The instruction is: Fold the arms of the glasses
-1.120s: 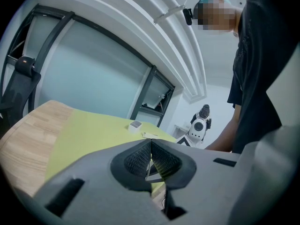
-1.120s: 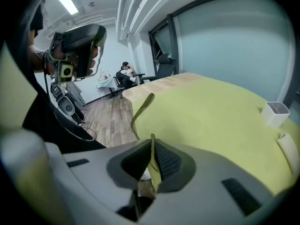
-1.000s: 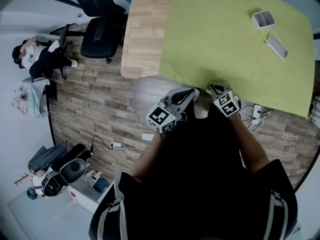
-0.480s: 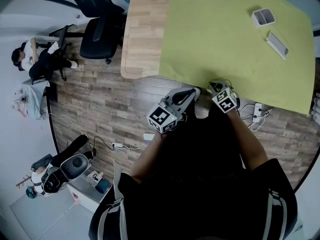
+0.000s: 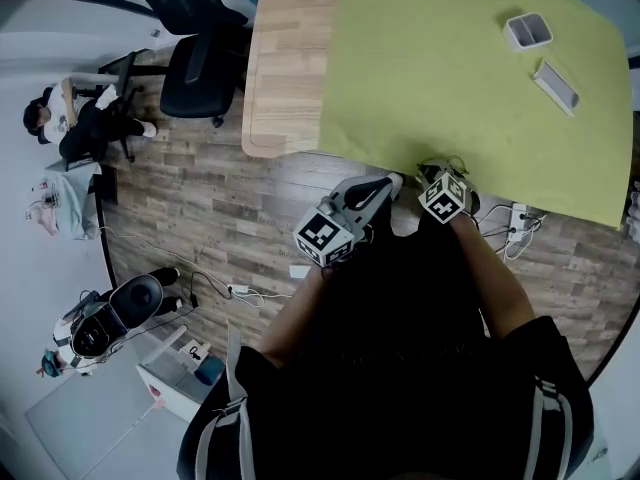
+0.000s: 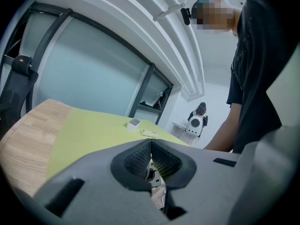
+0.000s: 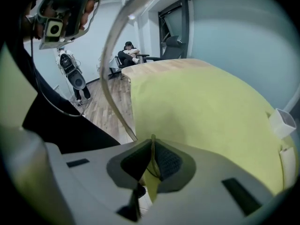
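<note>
Clear-framed glasses (image 5: 437, 169) hang just off the near edge of the green table cover (image 5: 450, 58). My right gripper (image 5: 432, 175) is shut on them. In the right gripper view a thin pale part of the frame sits pinched between the pads at the right gripper (image 7: 153, 142), and one clear arm of the glasses (image 7: 120, 116) curves up past the camera. My left gripper (image 5: 390, 181) hangs close to the left of the glasses, over the floor; the left gripper (image 6: 151, 144) has its jaws shut together with nothing seen between them.
A small white box (image 5: 527, 30) and a flat white case (image 5: 555, 86) lie at the far right of the cover. Bare wood table (image 5: 285, 58) lies left of it, with office chairs (image 5: 195, 63) beyond. Cables and a power strip (image 5: 515, 226) lie on the floor.
My right gripper has drifted a little left and toward the table edge, nearer the left gripper. The left gripper has barely moved.
</note>
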`<control>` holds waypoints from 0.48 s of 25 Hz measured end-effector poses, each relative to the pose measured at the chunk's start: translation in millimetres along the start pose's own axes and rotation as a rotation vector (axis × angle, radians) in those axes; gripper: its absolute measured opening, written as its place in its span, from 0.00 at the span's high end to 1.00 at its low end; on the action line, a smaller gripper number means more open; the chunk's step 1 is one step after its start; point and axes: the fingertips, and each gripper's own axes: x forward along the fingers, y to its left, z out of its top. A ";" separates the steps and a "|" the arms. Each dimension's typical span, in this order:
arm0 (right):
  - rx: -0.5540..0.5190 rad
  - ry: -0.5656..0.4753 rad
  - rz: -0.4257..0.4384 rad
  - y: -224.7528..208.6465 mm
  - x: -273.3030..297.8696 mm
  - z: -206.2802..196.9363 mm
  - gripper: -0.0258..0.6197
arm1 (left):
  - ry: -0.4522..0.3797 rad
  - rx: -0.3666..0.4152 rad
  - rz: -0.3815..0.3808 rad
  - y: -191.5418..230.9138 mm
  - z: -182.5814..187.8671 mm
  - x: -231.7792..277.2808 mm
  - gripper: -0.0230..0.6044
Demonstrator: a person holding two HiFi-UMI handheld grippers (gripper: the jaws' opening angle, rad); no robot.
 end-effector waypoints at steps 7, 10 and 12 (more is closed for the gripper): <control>-0.065 -0.024 -0.029 -3.7 -2.4 3.7 0.91 | 0.012 0.008 -0.010 2.2 -3.2 3.2 0.93; -0.018 -0.081 -0.037 -10.7 -12.8 9.3 0.91 | 0.003 0.006 -0.017 2.1 1.3 9.2 0.93; 0.002 -0.121 -0.043 -15.1 -19.4 13.6 0.91 | 0.001 0.007 -0.025 1.7 2.8 13.6 0.93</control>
